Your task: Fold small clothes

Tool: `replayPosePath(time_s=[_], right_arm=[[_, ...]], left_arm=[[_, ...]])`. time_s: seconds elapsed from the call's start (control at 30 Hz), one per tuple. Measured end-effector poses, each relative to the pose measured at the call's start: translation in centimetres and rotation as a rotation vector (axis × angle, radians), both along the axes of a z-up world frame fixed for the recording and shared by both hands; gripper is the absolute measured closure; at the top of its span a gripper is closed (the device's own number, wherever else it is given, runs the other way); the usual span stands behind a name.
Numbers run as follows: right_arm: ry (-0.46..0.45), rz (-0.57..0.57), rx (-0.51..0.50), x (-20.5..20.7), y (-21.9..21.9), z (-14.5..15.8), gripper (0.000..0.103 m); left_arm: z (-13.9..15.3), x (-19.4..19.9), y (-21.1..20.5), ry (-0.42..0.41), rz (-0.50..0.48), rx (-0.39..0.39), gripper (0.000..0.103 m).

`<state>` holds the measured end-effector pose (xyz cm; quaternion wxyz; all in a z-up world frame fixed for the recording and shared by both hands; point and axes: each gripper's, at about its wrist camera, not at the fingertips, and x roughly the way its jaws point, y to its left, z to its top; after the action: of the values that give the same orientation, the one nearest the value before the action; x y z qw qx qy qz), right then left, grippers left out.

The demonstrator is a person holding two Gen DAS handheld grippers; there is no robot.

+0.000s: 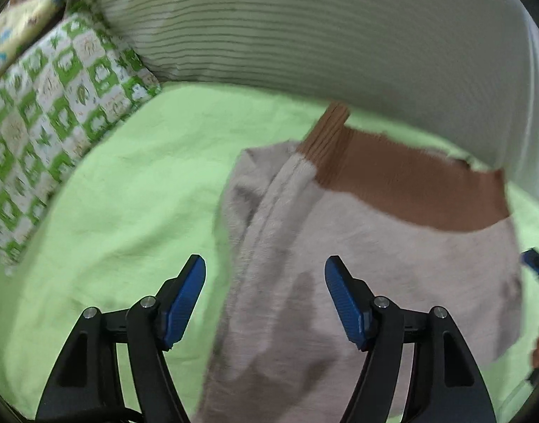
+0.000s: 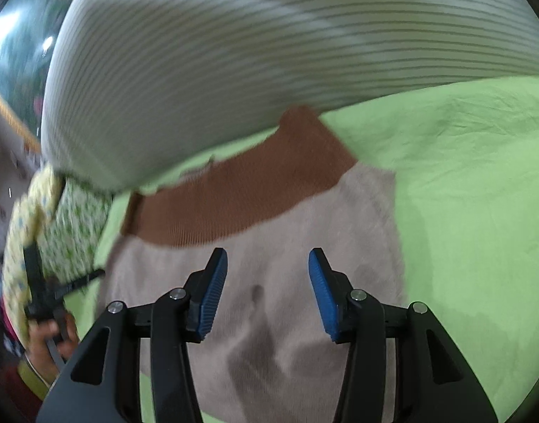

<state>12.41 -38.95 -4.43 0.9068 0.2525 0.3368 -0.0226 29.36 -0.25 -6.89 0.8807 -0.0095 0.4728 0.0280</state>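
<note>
A small beige fleece garment (image 1: pixel 375 264) with a brown ribbed band (image 1: pixel 403 176) lies on the green sheet (image 1: pixel 128 194); its left side is folded over in a long ridge. My left gripper (image 1: pixel 265 268) is open and empty above the garment's left part. In the right wrist view the same garment (image 2: pixel 269 282) and its brown band (image 2: pixel 241 197) lie under my right gripper (image 2: pixel 268 261), which is open and empty above the middle. The left gripper (image 2: pixel 43 292) shows at the left edge there.
A large striped white pillow (image 1: pixel 304 28) lies along the far side, close behind the brown band, and also shows in the right wrist view (image 2: pixel 269 46). A green-and-white patterned pillow (image 1: pixel 50 105) sits at the left. Bare green sheet (image 2: pixel 473 194) extends to the right.
</note>
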Motion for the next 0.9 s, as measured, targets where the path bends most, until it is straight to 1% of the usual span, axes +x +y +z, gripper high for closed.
replayPosePath(time_s=[0.03,0.07,0.1,0.13,0.17,0.2,0.27,0.3,0.4,0.47,0.5,0.53,0.57,0.6,0.67,0.73,0.77,0.83,0.87,0.9], right_arm=[[0.009,0.022,-0.021,0.1,0.7,-0.2,0.054],[0.013,0.037,-0.033,0.2,1.3,-0.4,0.054],[0.014,0.061,-0.042,0.4,2.4,-0.5,0.053],[0.012,0.092,-0.047,0.7,3.3,-0.6,0.054],[0.011,0.12,-0.053,0.9,4.0,-0.7,0.054],[0.008,0.158,-0.062,1.2,5.0,-0.8,0.053],[0.0,0.238,-0.081,2.2,7.0,-1.0,0.054],[0.01,0.275,-0.086,3.0,7.8,-1.4,0.054],[0.057,0.285,-0.143,4.7,8.6,-2.4,0.054],[0.083,0.232,-0.204,6.1,7.7,-2.8,0.054],[0.11,0.185,-0.257,6.8,7.2,-3.0,0.056],[0.126,0.134,-0.281,7.3,6.2,-3.1,0.056],[0.136,0.096,-0.271,7.6,5.2,-3.2,0.056],[0.14,0.067,-0.259,7.8,4.4,-3.1,0.056],[0.131,0.013,-0.244,7.4,3.3,-2.3,0.056],[0.075,0.007,-0.19,6.4,2.6,-1.1,0.054],[0.044,0.018,-0.155,5.9,2.4,-0.5,0.054],[0.012,0.049,-0.135,5.7,2.9,0.2,0.054],[0.006,0.069,-0.133,5.5,3.3,0.3,0.054],[0.0,0.123,-0.115,5.7,3.9,0.4,0.054]], left_arm=[[-0.3,0.0,-0.3,-0.004,0.0,0.038,0.033],[-0.7,0.1,-0.5,-0.009,0.006,0.088,0.043],[-1.0,0.2,-0.6,-0.01,0.008,0.108,0.055],[-1.6,0.4,-0.6,0.012,0.011,0.123,0.079],[-2.1,0.6,-0.4,0.03,0.015,0.101,0.083],[-2.3,0.6,-0.1,0.033,0.025,0.089,0.084],[-2.7,0.4,0.4,0.028,0.049,0.098,0.087],[-2.9,0.4,0.5,0.027,0.056,0.102,0.087],[-3.5,0.3,1.1,0.038,0.071,0.096,0.087],[-3.7,0.4,1.3,0.041,0.079,0.091,0.087],[-3.9,0.5,1.3,0.045,0.081,0.092,0.087],[-4.0,0.6,1.4,0.051,0.087,0.096,0.083],[-4.1,0.7,1.4,0.056,0.096,0.098,0.077],[-3.9,0.8,1.5,0.061,0.109,0.093,0.074],[-2.4,-0.1,2.4,0.037,0.159,0.036,0.065],[-0.3,-1.4,2.5,-0.013,0.169,-0.016,0.065],[0.6,-2.0,2.2,-0.036,0.156,-0.051,0.063],[2.2,-2.8,1.0,-0.074,0.09,-0.163,0.055],[2.7,-2.9,-0.2,-0.075,0.035,-0.223,0.055],[2.7,-2.8,-1.3,-0.065,-0.015,-0.26,0.055]])
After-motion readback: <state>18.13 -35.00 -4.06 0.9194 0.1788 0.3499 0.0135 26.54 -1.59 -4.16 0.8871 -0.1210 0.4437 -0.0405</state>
